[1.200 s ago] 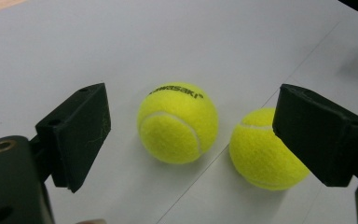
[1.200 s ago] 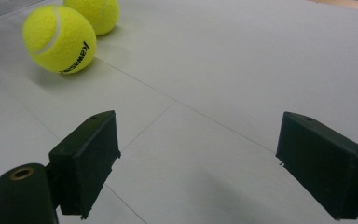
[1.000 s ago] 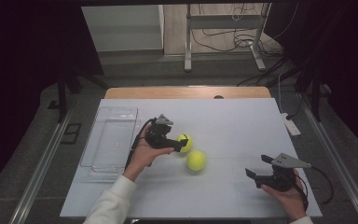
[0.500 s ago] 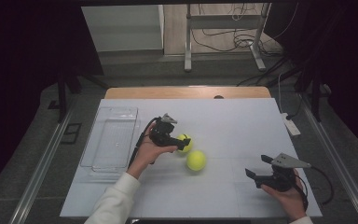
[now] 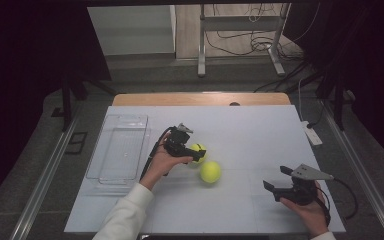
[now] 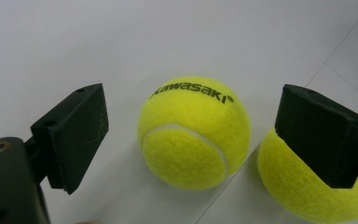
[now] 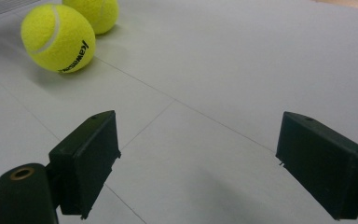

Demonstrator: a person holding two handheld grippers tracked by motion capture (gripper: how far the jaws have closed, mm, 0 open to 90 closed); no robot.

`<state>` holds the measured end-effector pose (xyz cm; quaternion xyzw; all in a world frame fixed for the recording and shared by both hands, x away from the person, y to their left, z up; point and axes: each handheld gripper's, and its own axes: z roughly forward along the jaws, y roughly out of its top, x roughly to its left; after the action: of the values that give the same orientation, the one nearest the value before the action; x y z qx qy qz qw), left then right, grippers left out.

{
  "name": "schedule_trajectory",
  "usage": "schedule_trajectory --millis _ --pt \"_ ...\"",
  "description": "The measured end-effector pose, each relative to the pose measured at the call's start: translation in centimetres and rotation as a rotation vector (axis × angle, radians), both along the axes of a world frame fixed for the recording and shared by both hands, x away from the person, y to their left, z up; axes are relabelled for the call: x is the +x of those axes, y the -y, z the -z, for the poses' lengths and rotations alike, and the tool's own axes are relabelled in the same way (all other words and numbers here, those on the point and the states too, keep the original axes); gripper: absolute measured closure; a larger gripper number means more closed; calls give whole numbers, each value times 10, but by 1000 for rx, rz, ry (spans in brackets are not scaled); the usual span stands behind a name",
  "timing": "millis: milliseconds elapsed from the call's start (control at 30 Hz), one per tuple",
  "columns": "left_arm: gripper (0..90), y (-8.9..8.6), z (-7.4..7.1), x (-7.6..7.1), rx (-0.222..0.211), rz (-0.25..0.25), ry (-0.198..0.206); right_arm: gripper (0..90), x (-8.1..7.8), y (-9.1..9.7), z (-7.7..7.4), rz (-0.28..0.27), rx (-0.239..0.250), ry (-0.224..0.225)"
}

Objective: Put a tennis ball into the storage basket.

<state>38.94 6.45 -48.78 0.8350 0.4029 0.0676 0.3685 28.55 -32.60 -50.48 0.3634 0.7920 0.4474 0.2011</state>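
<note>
Left gripper [image 5: 198, 154] settling over a tennis ball

Its jaws have just been opening and now stand wide around the farther felt-covered yellow ball [image 6: 193, 133], pads clear (no grip yet), mid-table; a second ball [image 5: 210, 171] lies just beside, nearer. Clear plastic tray [image 5: 105, 170] waits left. Right gripper [image 5: 277, 179] idles, gaping and empty.

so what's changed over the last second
The left tool has eased a little toward the two tennis balls and lower, and its jaws have just been opening; they now straddle one tennis ball without pressing on it, the other ball beside it. Neither ball has moved. The right tool is open as before, in the same spot on the table.
</note>
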Motion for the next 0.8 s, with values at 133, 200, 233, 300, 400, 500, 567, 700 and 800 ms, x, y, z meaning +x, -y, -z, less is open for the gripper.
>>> schedule_trajectory --millis 133,200,233,300,400,500,567,700,800 --pt "108 1 2 2 1 -6 -6 130 0 0 0 -1 1 -1" --pt "108 1 3 3 4 -5 -10 131 0 0 0 -1 1 -1" --pt "108 2 4 3 7 -6 -14 130 0 0 0 -1 1 -1" --pt "108 3 7 5 17 2 -18 130 0 0 0 -1 1 -1" --pt "108 5 9 5 21 1 -25 130 0 0 1 -1 1 -2" --pt "118 7 11 6 30 -3 -28 130 0 0 0 1 -2 -2" --pt "119 8 13 7 34 -1 -33 130 0 0 1 0 -1 -1" --pt "149 8 16 8 38 4 -47 131 0 0 1 0 -1 -1" --pt "204 7 16 9 25 19 -61 130 0 0 1 2 -4 -1"
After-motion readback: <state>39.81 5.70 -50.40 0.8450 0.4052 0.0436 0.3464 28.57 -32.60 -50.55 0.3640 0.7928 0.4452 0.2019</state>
